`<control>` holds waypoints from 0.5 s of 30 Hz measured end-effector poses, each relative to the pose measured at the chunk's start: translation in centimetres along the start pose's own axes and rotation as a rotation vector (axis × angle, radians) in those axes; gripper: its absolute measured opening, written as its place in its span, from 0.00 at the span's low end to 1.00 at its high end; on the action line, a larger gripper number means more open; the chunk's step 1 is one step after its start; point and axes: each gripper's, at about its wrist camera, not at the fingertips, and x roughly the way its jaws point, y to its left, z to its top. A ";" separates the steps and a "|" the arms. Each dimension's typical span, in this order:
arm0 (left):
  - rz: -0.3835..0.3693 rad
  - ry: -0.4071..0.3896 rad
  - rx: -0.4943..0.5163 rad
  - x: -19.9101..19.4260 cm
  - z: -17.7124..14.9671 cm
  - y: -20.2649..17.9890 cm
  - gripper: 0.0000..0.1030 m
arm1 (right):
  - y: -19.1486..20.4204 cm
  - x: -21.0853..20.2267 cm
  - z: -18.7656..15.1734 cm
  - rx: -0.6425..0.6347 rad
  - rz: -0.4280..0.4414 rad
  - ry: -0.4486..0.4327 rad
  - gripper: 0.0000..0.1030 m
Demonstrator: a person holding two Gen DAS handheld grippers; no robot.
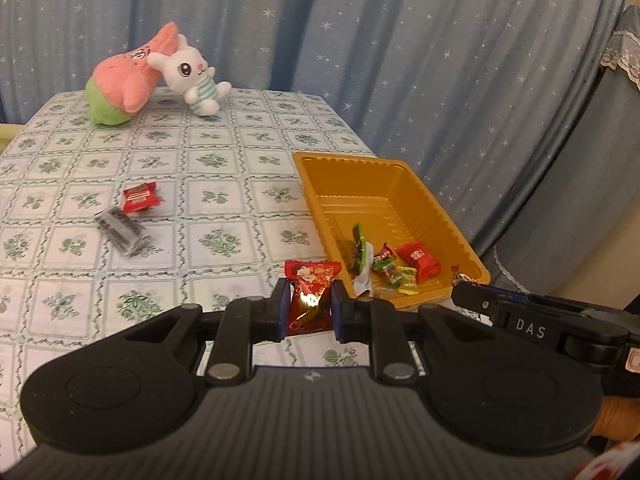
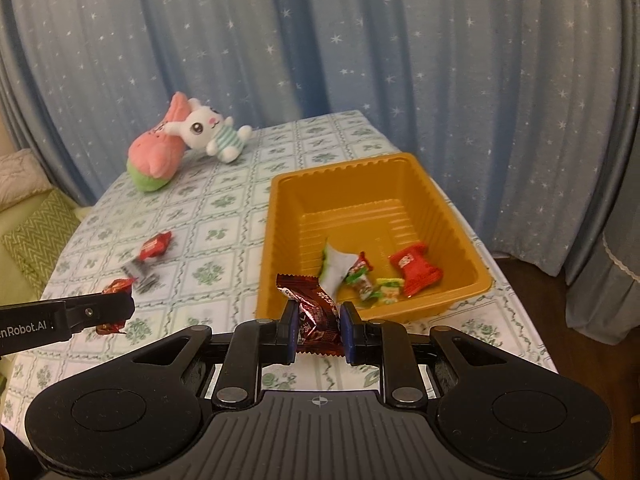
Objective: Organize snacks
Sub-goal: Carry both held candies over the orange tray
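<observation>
My left gripper (image 1: 309, 306) is shut on a red candy packet (image 1: 310, 296), held just left of the orange tray (image 1: 400, 178); it also shows in the right wrist view (image 2: 114, 308). My right gripper (image 2: 319, 326) is shut on a dark brown candy packet (image 2: 316, 312) at the near rim of the orange tray (image 2: 276, 240). Several wrapped snacks (image 2: 376, 276) lie in the tray's near end. A red packet (image 1: 140, 198) and a grey striped packet (image 1: 120, 230) lie on the tablecloth to the left.
Two plush toys, a pink-and-green one (image 1: 128, 80) and a white rabbit (image 1: 192, 76), lie at the table's far left. A blue starred curtain (image 1: 360, 40) hangs behind. The table's right edge runs just beyond the tray.
</observation>
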 end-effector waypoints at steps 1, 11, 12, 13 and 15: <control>-0.003 0.002 0.006 0.2 0.1 -0.2 0.18 | -0.2 0.1 0.2 0.005 -0.003 -0.003 0.21; -0.048 0.016 0.042 3.2 1.7 -2.9 0.18 | -2.9 1.1 1.7 0.028 -0.034 -0.016 0.21; -0.051 0.018 0.044 3.5 1.8 -3.2 0.18 | -3.1 1.3 1.9 0.030 -0.036 -0.017 0.21; -0.055 0.019 0.046 3.8 1.9 -3.4 0.18 | -3.3 1.4 2.0 0.031 -0.038 -0.017 0.21; -0.062 0.023 0.050 4.4 2.2 -3.8 0.18 | -3.6 1.8 2.3 0.033 -0.040 -0.018 0.21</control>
